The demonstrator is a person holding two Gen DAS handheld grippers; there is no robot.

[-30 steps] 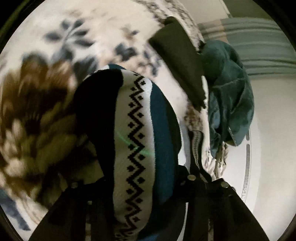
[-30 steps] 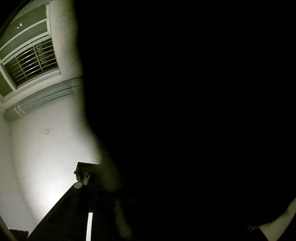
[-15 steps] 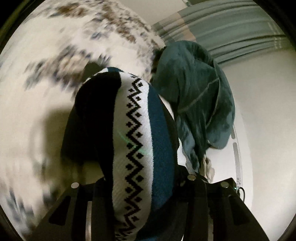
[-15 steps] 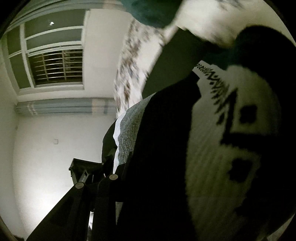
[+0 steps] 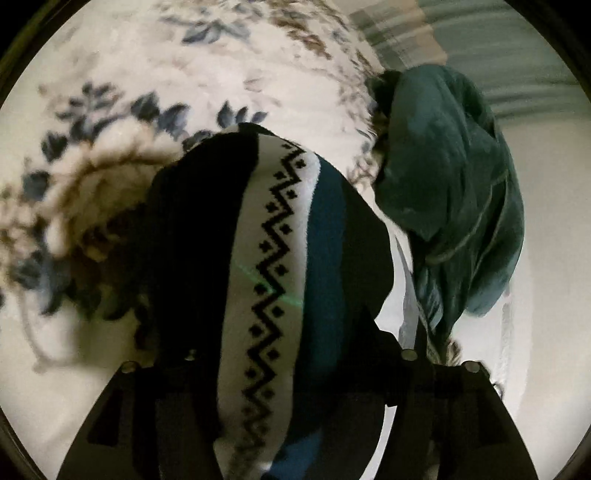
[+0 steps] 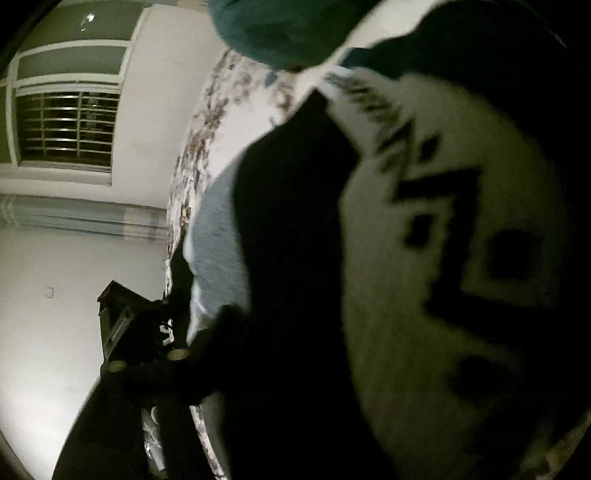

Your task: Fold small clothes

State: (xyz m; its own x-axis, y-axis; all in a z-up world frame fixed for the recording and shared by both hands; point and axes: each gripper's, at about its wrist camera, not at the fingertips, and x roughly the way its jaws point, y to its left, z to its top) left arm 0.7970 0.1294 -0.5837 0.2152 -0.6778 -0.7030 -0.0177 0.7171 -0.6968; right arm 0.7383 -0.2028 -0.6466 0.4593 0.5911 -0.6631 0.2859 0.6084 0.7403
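Note:
A knitted garment [image 5: 273,280] with black, white zigzag and teal bands hangs over my left gripper [image 5: 291,354] and lies between its two fingers. The jaws are opening, and a pale sliver shows between the cloth and the right finger [image 5: 424,398]. In the right wrist view the same knit [image 6: 443,258] hangs blurred right in front of the lens. It hides most of my right gripper [image 6: 291,332], whose jaws are also opening. Only the right gripper's left finger [image 6: 125,332] shows, with black cloth lying against it.
A floral blanket [image 5: 184,74] covers the bed below. A crumpled teal garment [image 5: 450,192] lies at the bed's edge on the right, and its hem [image 6: 280,29] shows at the top of the right wrist view. Grey cloth [image 6: 218,240], a barred window [image 6: 66,125] and white wall stand to the left.
Both hands have swept across the bed with the knit. The fingers of both grippers stand wider apart than before. The right wrist view, once almost black, now shows the zigzag band.

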